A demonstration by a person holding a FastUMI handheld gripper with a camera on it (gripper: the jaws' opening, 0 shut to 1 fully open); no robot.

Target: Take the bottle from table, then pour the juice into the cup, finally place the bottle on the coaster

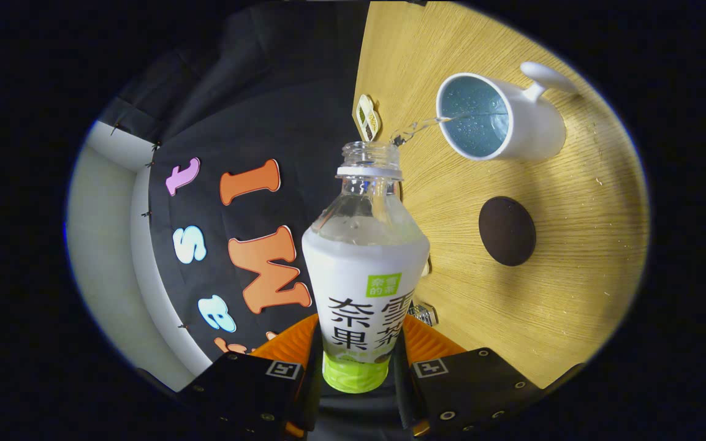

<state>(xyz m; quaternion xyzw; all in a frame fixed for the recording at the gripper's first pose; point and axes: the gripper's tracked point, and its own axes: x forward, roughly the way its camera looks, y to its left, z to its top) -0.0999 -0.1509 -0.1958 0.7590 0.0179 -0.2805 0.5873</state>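
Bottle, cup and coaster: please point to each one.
bottle [365,275], gripper view, on its white label, held between the fingers.
cup [527,122], gripper view, on its white outer wall.
coaster [507,231], gripper view, on its dark top.

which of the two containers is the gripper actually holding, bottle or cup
The bottle: both fingers of the gripper press on its lower body. The white cup stands apart on the wooden table, beyond the dark coaster.
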